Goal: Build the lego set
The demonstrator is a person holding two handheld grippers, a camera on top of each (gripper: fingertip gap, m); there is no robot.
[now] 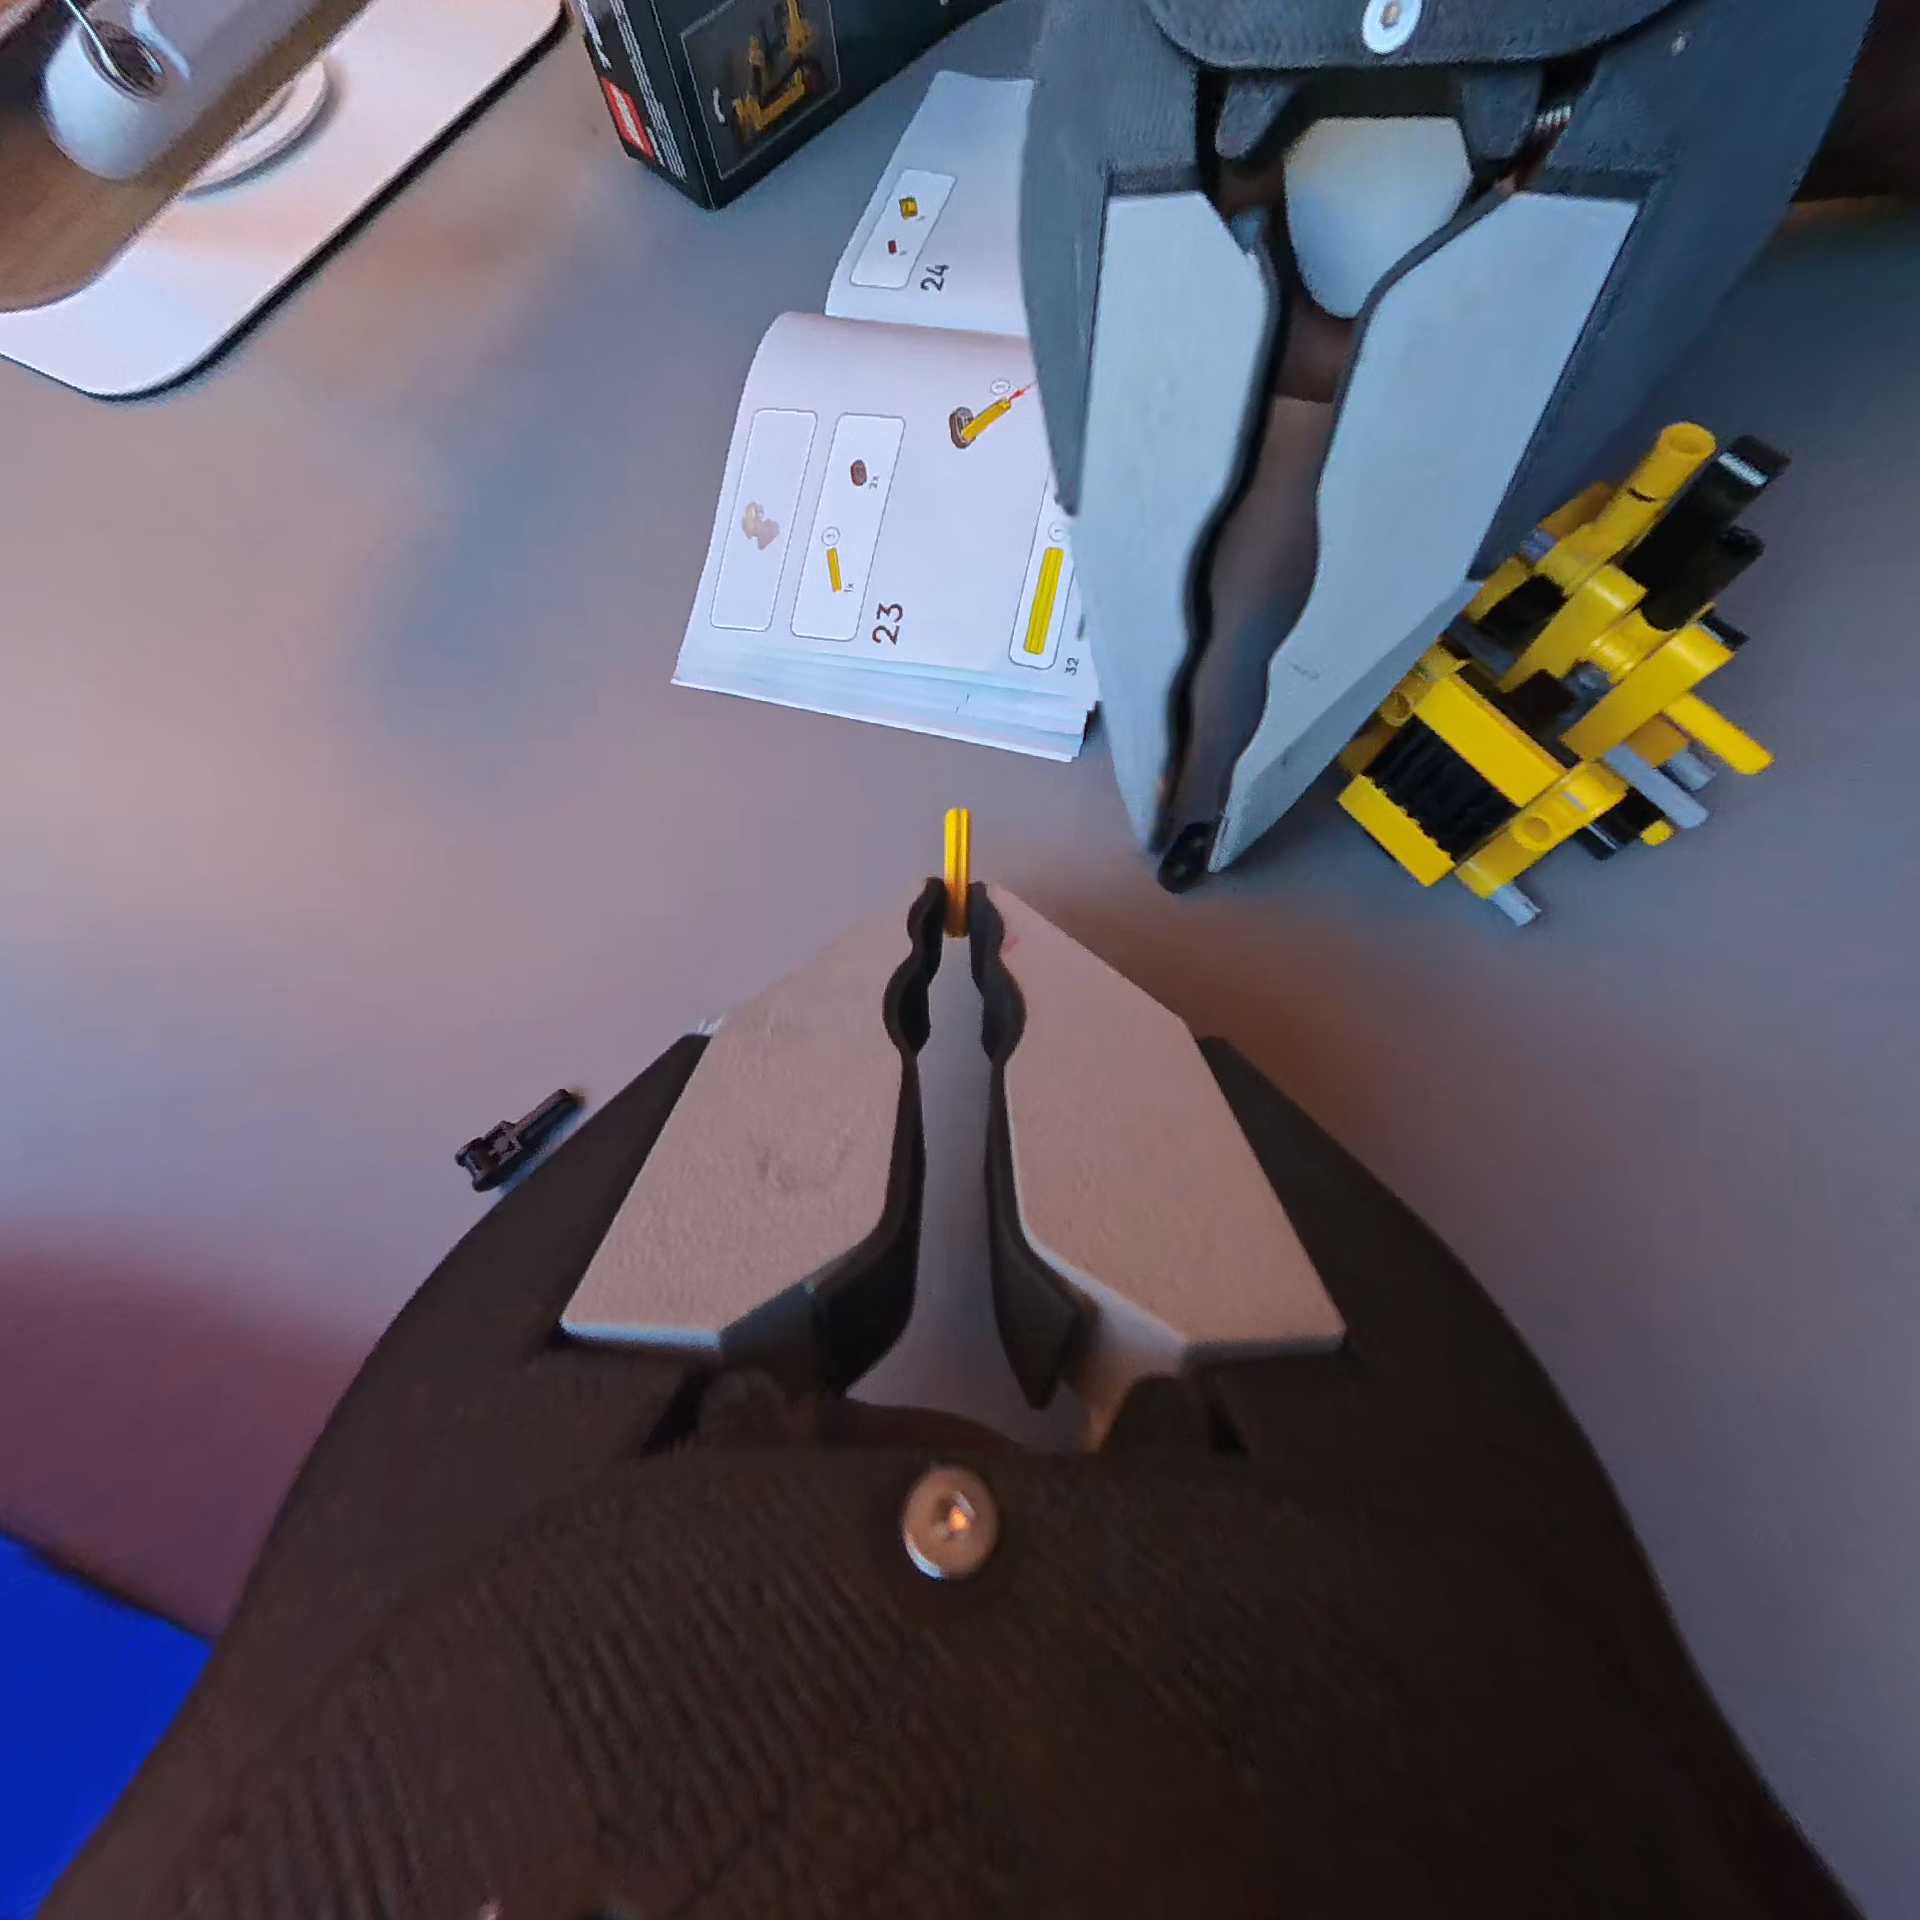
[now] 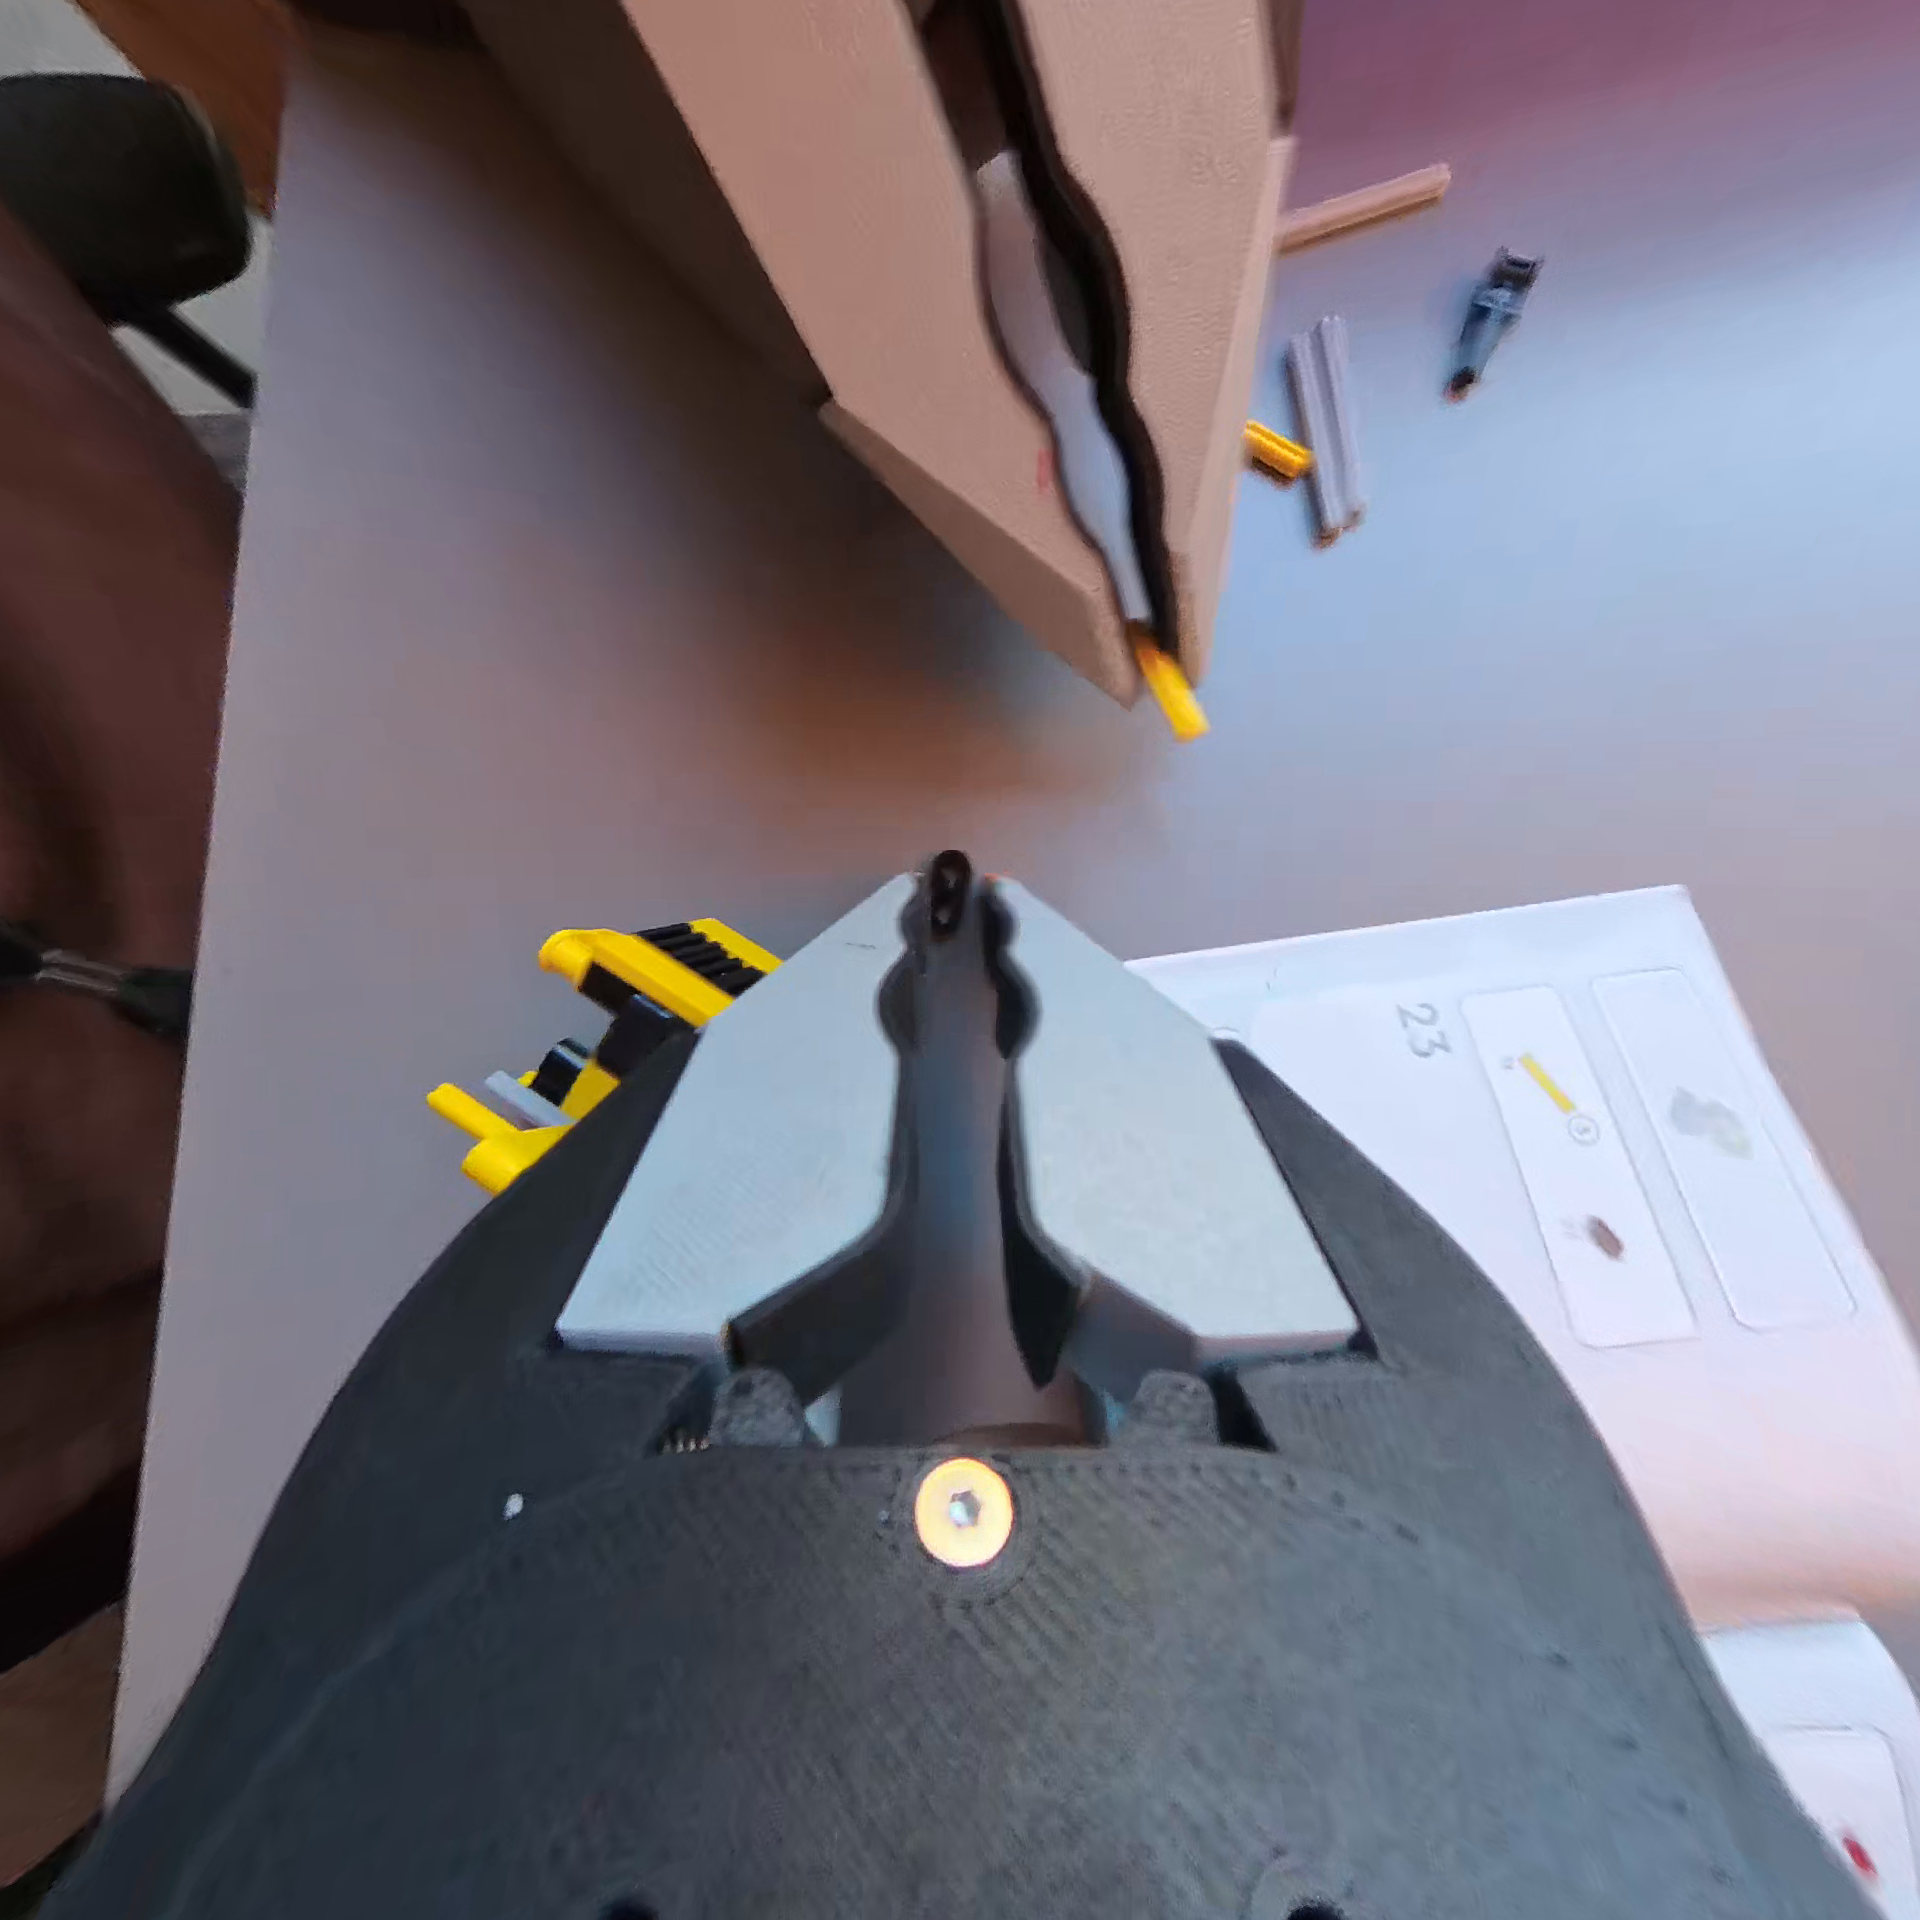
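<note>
My left gripper (image 1: 956,906) is shut on a short yellow axle (image 1: 956,857) that sticks out past its tips; the right wrist view shows the same axle (image 2: 1172,694) in that gripper (image 2: 1153,644) above the table. My right gripper (image 2: 948,902) is shut on a small black round piece (image 2: 948,883); in the left wrist view it (image 1: 1190,847) points down with the black piece (image 1: 1182,860) at its tips. The two grippers face each other, a short way apart. The yellow and black lego model (image 1: 1558,686) stands beside the right gripper and also shows in the right wrist view (image 2: 623,1023).
The open instruction booklet (image 1: 883,540) lies behind the grippers (image 2: 1558,1143). A black box (image 1: 727,94) and a pale mat (image 1: 260,229) are farther back. Loose pieces lie around: a black pin (image 1: 514,1138), two grey axles (image 2: 1325,431), a yellow piece (image 2: 1276,449), a dark connector (image 2: 1491,317). The gap from one gripper's tips to the other's is roughly 5 cm. My left tips are roughly 10 cm from the black pin (image 1: 514,1138). The right camera catches it too, in the right wrist view (image 2: 1491,308).
</note>
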